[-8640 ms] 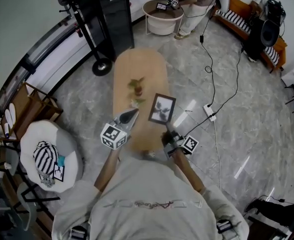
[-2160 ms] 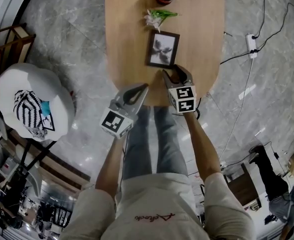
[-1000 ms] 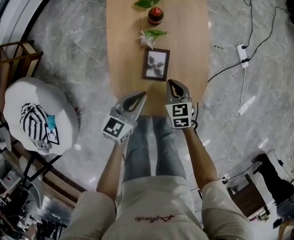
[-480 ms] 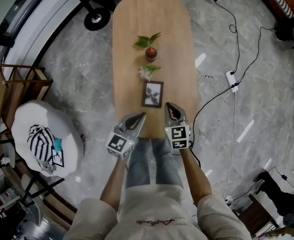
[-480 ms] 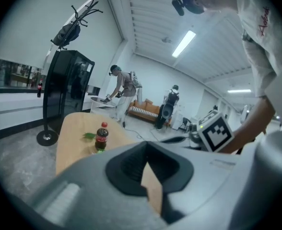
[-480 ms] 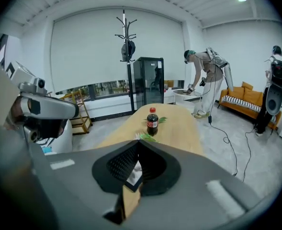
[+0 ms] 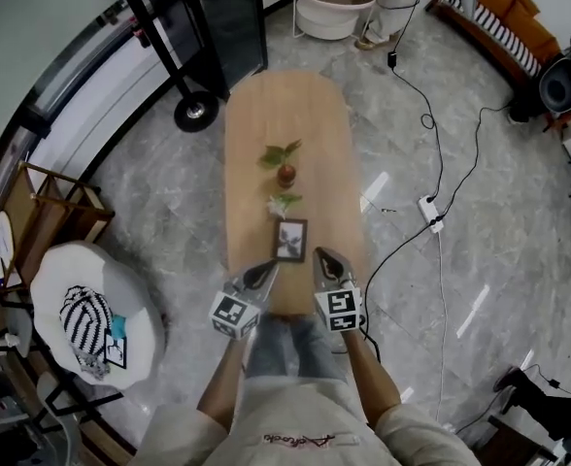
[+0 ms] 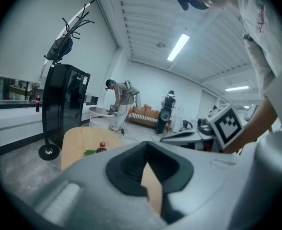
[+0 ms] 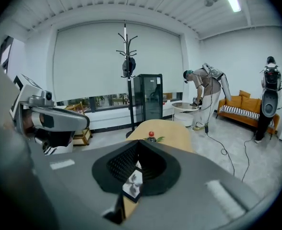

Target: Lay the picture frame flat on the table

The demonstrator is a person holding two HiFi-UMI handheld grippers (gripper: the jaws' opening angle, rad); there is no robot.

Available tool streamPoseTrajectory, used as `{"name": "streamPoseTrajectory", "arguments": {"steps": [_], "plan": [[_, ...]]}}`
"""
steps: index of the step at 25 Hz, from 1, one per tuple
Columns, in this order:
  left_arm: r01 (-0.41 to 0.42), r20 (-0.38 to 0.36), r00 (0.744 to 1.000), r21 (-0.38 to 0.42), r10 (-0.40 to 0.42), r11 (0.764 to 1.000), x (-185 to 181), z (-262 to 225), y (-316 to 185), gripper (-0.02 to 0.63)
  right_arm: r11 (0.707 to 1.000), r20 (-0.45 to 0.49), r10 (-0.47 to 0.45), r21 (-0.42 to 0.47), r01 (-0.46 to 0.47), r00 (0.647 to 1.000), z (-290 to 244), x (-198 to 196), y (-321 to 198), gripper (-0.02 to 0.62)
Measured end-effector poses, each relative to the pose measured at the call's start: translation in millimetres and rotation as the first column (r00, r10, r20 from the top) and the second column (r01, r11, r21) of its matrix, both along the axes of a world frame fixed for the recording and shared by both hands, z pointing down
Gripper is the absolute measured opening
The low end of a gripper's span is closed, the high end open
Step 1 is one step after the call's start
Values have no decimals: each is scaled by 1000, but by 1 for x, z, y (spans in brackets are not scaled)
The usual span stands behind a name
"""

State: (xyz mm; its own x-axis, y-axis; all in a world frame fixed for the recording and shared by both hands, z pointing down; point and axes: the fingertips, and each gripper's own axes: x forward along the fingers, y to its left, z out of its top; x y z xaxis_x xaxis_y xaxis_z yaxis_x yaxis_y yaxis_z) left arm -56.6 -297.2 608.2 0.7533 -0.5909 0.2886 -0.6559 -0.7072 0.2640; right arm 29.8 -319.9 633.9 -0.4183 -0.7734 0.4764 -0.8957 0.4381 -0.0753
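Frame flat, just inside table near edge. Left gripper, right gripper both clenched empty over that edge, clear of frame.

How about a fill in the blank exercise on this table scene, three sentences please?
The picture frame lies ___ on the wooden table.
The left gripper and the right gripper are both shut and hold ___.
The small bottle farther along the table has a ___ cap.
Missing words: flat; nothing; red.

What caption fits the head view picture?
Picture frame lies flat on the table; left gripper and right gripper hover empty.
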Motion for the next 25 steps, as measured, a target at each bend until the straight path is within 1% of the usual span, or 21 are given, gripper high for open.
{"name": "streamPoseTrajectory", "arguments": {"steps": [4, 7, 14, 18, 22, 25], "plan": [[-9, 1, 1000, 37, 9, 999, 5, -32, 1, -2, 1000, 3, 10, 26, -10, 1000, -34, 4, 6, 3], [-23, 17, 1000, 70, 22, 997, 10, -55, 6, -2, 999, 10, 20, 46, -20, 1000, -60, 7, 13, 4], [-32, 35, 999, 111, 28, 993, 11, -100, 23, -2, 995, 29, 40, 87, -42, 999, -113, 12, 30, 3], [-34, 43, 999, 144, 28, 989, 12, -127, 27, -2, 993, 28, 45, 107, -48, 999, -137, 18, 37, 3], [-30, 42, 999, 191, 22, 981, 11, -150, 14, -2, 990, 13, 51, 133, -53, 999, -156, 25, 31, 3], [-29, 40, 999, 201, 21, 979, 9, -165, 18, -2, 987, 19, 56, 149, -58, 998, -171, 26, 38, 3]]}}
